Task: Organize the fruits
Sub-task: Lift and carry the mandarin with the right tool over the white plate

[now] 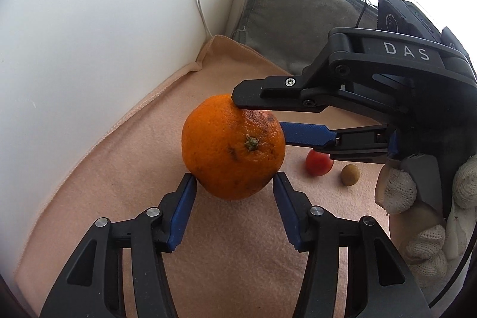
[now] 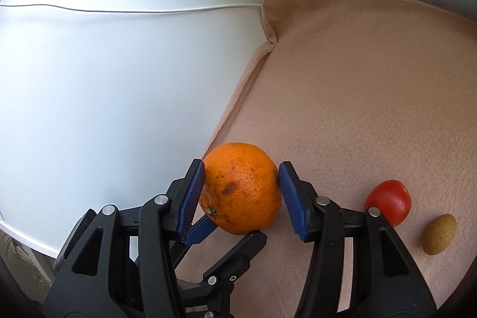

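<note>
An orange (image 1: 226,145) with a green stem and dark blemishes sits over a peach cloth (image 1: 238,258), held from two sides. My left gripper (image 1: 234,180) has its blue pads pressed on the orange's near lower flanks. My right gripper (image 1: 259,115) reaches in from the right, rolled on its side, one finger over the top and one blue pad against the right side. In the right wrist view the orange (image 2: 241,188) fills the gap between the right gripper's (image 2: 241,184) pads, and the left gripper (image 2: 234,228) touches it from beneath. I cannot tell whether the orange rests on the cloth.
A red tomato (image 2: 389,201) and a small brown oval fruit (image 2: 439,234) lie on the cloth (image 2: 372,94) to the right. A white wall (image 1: 89,49) borders the cloth on the left, a grey cushion (image 1: 298,20) behind. A gloved hand (image 1: 417,198) holds the right gripper.
</note>
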Demonstrator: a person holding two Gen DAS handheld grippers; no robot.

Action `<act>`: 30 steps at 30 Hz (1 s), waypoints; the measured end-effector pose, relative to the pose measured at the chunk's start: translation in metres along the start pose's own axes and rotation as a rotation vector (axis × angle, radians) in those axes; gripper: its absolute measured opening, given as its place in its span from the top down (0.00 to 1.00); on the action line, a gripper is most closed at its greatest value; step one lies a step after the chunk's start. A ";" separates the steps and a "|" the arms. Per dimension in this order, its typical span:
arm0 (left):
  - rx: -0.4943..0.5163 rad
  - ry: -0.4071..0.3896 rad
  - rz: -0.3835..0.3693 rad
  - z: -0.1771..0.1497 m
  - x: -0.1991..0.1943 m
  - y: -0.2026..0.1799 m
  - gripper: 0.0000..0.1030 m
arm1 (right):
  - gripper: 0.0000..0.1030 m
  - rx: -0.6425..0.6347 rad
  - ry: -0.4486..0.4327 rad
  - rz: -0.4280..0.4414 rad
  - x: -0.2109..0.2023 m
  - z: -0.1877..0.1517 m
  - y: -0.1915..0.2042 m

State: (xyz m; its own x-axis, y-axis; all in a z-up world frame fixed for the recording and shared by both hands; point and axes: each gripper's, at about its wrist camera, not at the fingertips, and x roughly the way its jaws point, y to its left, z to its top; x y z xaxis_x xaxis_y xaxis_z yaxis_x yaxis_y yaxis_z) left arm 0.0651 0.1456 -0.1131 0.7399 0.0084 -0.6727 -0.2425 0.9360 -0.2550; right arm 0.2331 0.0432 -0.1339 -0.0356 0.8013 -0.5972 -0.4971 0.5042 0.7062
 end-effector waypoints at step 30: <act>0.241 -0.044 -0.248 -0.010 -0.031 -0.152 0.49 | 0.47 0.054 -0.330 -0.119 -0.224 -0.084 -0.025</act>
State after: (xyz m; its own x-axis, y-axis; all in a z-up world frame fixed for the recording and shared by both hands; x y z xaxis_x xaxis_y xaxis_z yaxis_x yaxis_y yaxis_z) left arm 0.0726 -0.0008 -0.0606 0.7853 -0.2197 -0.5789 0.0994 0.9676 -0.2323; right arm 0.1812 -0.1760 -0.0498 0.3062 0.7922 -0.5278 -0.4336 0.6097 0.6636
